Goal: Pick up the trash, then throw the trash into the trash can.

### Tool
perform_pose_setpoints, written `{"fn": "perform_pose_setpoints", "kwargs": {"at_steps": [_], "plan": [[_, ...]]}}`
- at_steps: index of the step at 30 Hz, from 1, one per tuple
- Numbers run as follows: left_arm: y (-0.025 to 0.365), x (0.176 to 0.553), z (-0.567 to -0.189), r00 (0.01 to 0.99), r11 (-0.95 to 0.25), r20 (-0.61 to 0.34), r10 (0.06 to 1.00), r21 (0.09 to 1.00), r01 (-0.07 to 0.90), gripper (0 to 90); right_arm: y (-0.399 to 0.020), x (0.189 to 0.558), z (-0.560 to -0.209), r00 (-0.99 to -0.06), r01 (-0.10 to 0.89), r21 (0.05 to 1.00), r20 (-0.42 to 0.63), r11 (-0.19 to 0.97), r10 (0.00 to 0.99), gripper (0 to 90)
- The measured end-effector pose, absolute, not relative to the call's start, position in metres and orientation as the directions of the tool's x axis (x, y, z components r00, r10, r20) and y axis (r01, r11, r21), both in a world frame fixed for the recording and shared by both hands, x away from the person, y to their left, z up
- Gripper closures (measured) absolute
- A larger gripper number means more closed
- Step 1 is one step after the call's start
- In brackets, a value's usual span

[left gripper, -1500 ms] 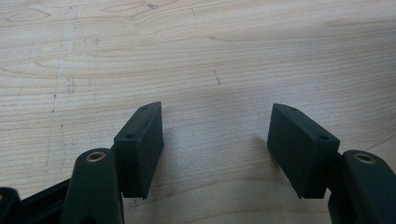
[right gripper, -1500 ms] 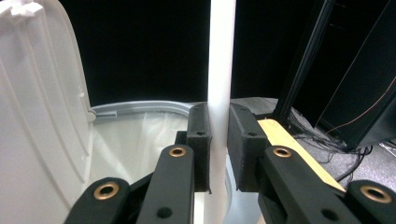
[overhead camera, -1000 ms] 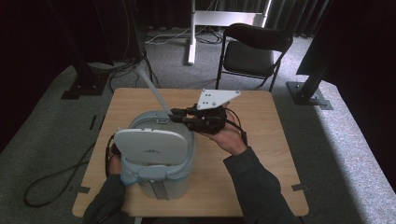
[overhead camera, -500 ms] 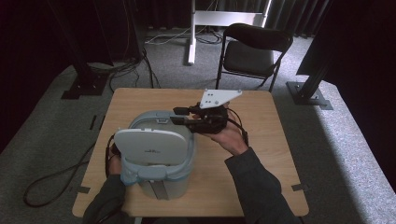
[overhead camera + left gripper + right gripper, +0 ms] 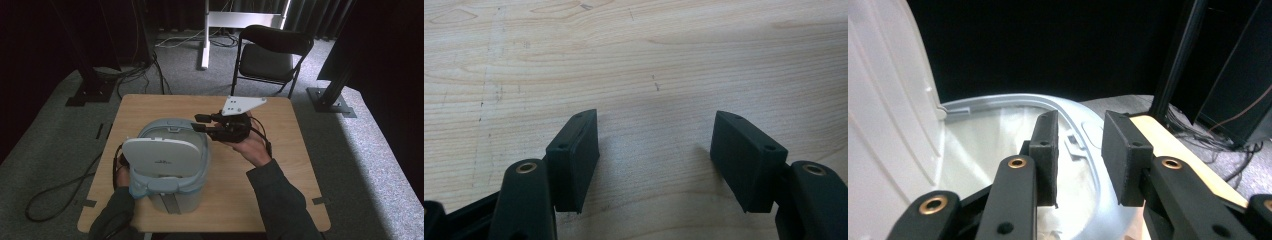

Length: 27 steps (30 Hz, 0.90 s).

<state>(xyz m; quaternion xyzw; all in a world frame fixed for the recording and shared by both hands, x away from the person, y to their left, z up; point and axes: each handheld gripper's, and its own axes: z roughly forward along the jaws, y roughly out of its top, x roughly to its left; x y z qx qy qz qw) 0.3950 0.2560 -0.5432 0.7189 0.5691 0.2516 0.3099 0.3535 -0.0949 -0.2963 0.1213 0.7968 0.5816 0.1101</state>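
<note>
A grey-blue pedal bin [image 5: 172, 200] stands on the wooden table [image 5: 280, 190], its white lid [image 5: 160, 155] raised toward the person. My right gripper [image 5: 196, 123] hovers level at the bin's right rim, pointing left over the opening. In the right gripper view this gripper [image 5: 1080, 120] has its jaws apart; they have just been opening and nothing is between them. Below them lie the bin's rim [image 5: 1013, 100] and its white liner [image 5: 983, 145], with the lid [image 5: 888, 100] at the left. My left gripper [image 5: 655, 117] is open just above bare table wood, by the hand [image 5: 121, 175] left of the bin.
A black folding chair [image 5: 270, 52] stands behind the table's far edge. Cables [image 5: 60, 190] trail over the grey carpet at the left. Black stand feet [image 5: 330, 100] sit at the right and far left. Bare tabletop shows to the right of the bin.
A pale long strip that rose up-left from the right gripper's jaws over the bin a second ago is gone from sight. The right jaws have opened. The left hand has stayed put.
</note>
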Motion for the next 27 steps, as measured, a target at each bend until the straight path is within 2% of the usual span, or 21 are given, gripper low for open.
{"fn": "perform_pose_setpoints", "kwargs": {"at_steps": [6,9,12,19,27], "plan": [[0.256,0.395,-0.543,0.226,-0.160,0.009,0.974,0.732,0.662,36.2,-0.104,0.357,-0.301,-0.933,0.085,0.950,-0.030,0.299,0.359,67.3],[0.256,0.395,-0.543,0.226,-0.161,0.009,0.974,0.731,0.663,36.2,-0.113,0.357,-0.304,-0.910,0.072,0.942,-0.072,0.328,0.407,66.3],[0.256,0.395,-0.543,0.226,-0.161,0.009,0.974,0.731,0.663,36.2,-0.121,0.360,-0.305,-0.899,0.083,0.944,-0.068,0.320,0.433,65.4],[0.256,0.395,-0.543,0.226,-0.161,0.009,0.974,0.731,0.663,36.2,-0.148,0.372,-0.321,-0.856,0.155,0.932,-0.038,0.327,0.515,63.9],[0.256,0.395,-0.543,0.225,-0.160,0.009,0.974,0.731,0.663,36.2,-0.160,0.380,-0.334,-0.829,0.197,0.925,-0.020,0.325,0.558,62.9]]}}
